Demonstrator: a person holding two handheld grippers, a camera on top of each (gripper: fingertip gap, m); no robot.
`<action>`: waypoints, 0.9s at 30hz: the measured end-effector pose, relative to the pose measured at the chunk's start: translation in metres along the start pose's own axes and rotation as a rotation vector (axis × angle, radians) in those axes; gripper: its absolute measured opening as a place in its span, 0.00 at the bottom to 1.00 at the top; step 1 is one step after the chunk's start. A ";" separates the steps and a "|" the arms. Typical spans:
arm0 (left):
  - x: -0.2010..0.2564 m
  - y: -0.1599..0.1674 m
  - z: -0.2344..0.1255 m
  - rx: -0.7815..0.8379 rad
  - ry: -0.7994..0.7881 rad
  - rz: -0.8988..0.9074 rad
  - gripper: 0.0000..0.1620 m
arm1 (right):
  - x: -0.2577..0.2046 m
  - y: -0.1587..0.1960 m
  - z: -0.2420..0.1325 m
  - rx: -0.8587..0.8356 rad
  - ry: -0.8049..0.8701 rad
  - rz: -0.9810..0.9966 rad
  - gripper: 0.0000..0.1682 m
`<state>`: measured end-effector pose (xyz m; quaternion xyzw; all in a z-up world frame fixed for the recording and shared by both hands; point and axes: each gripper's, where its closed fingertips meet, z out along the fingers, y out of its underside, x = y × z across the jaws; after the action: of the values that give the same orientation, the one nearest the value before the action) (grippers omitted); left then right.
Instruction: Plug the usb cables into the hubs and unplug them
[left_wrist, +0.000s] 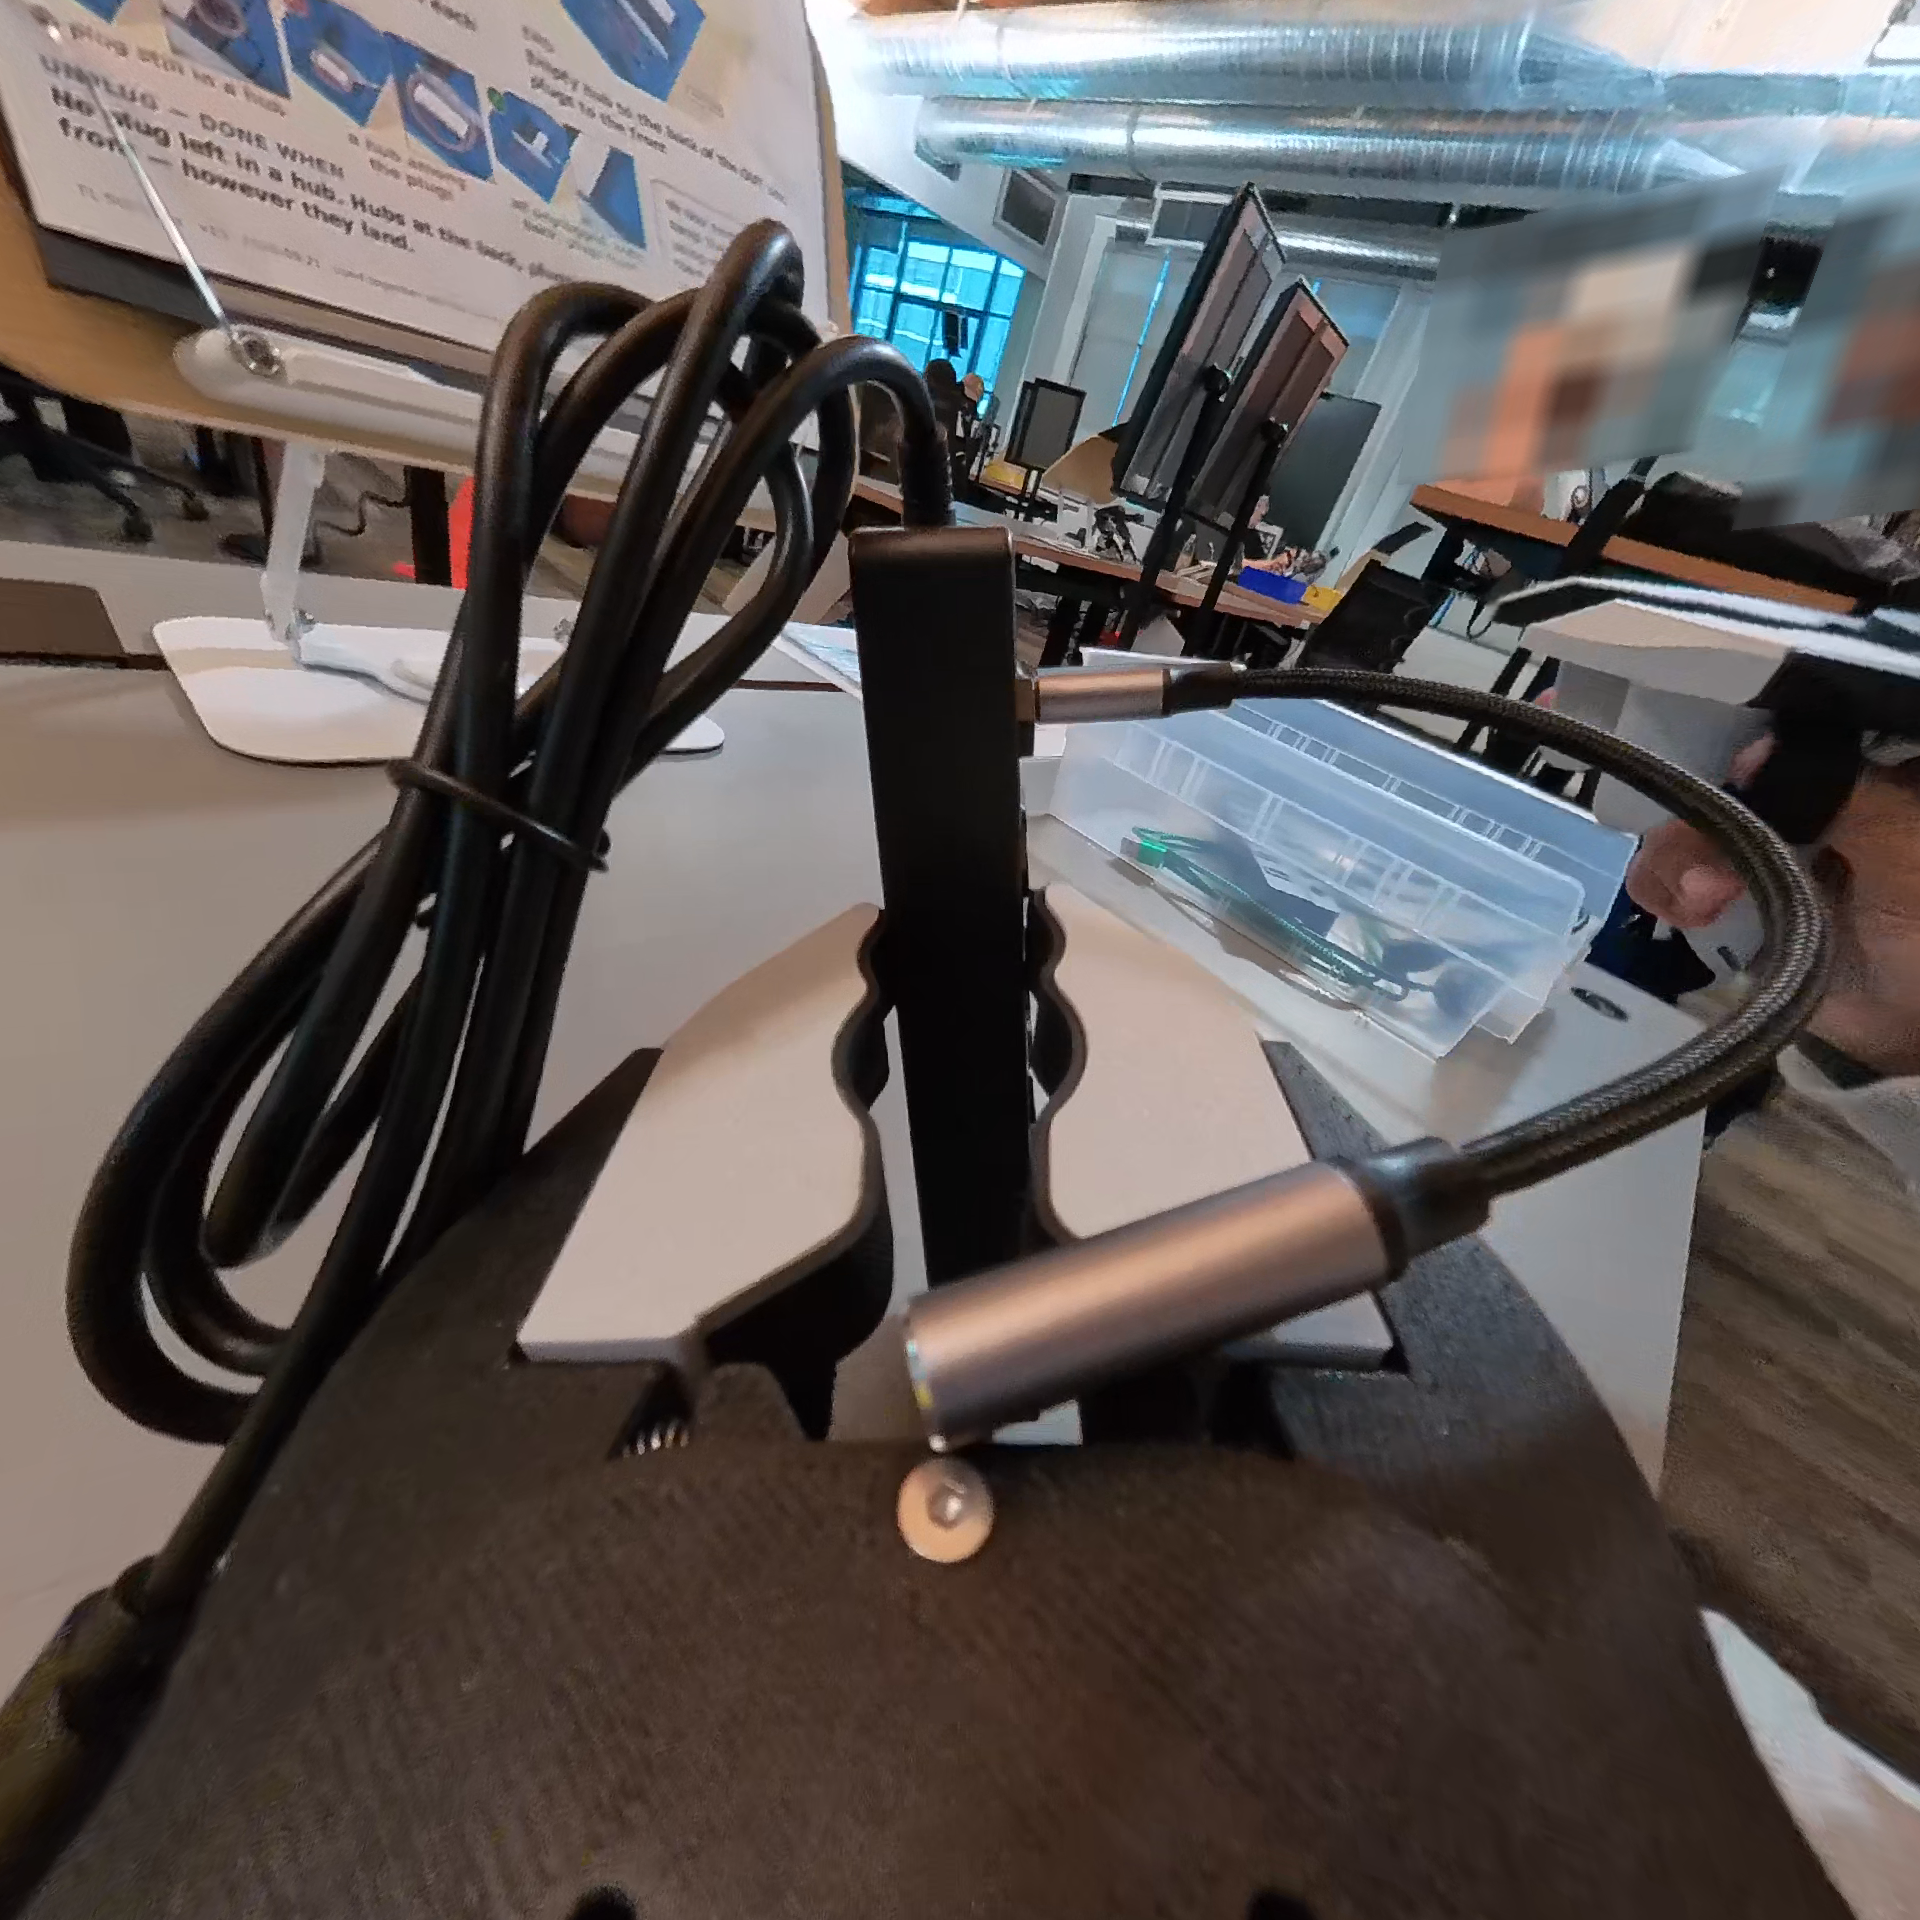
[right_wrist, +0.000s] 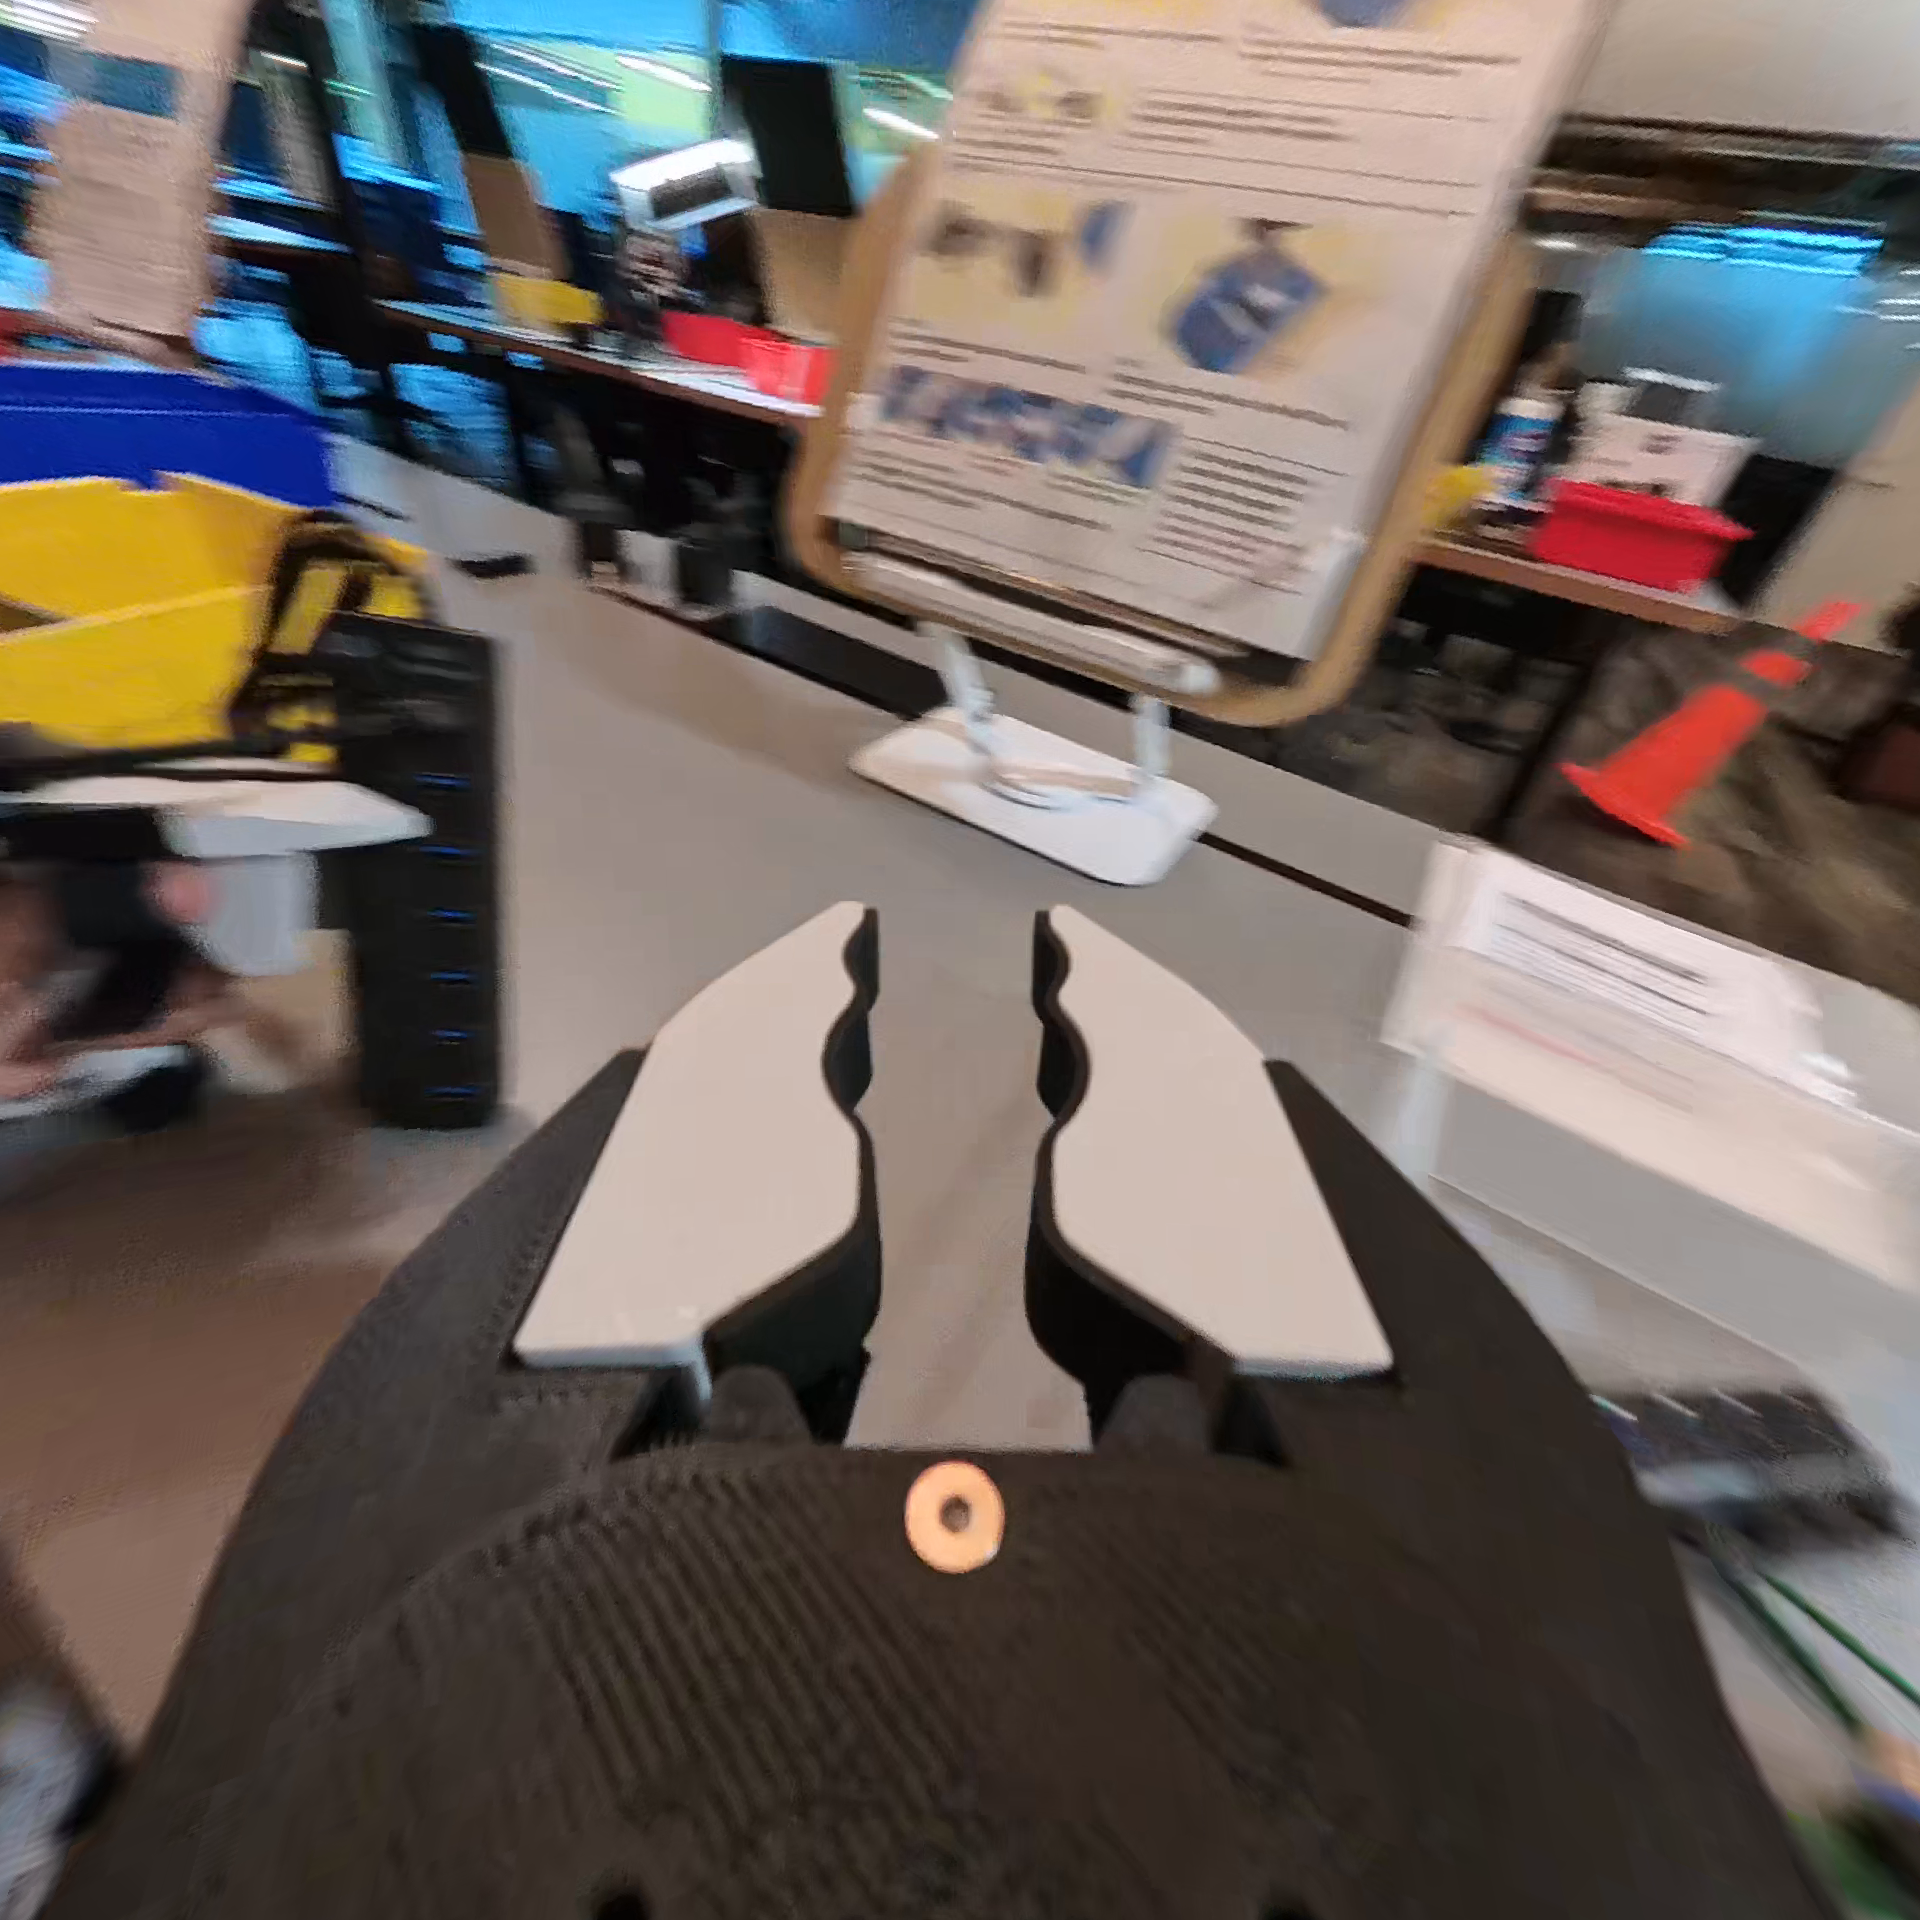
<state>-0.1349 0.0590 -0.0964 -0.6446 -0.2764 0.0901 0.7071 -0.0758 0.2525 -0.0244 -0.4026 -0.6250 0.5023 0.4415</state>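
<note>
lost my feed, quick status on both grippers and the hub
Left gripper shut on black hub, held upright. Braided cable plugged in at its side, other end loose. Right gripper open, empty. Nothing in the way.

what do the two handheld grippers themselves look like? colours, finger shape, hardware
Both match. Left gripper and right gripper: black 3D-printed body with visible layer lines, a round metal washer and screw at centre, and two fingers with flat light-grey top plates over black pads with wavy, scalloped inner edges. No cables or markings visible.
</note>
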 end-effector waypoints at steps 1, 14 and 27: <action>0.003 0.000 0.000 -0.001 0.003 0.026 0.15 | -0.027 -0.002 0.008 0.003 -0.068 0.002 0.17; 0.065 0.017 0.003 -0.032 0.029 0.588 0.16 | -0.145 0.026 0.033 -0.179 -0.387 0.325 0.22; 0.077 0.014 0.002 -0.020 0.039 0.689 0.16 | -0.155 0.037 0.028 -0.285 -0.402 0.202 0.11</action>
<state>-0.0689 0.1003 -0.0889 -0.7086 -0.0297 0.3085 0.6339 -0.0557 0.1042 -0.0865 -0.4132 -0.7211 0.5207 0.1951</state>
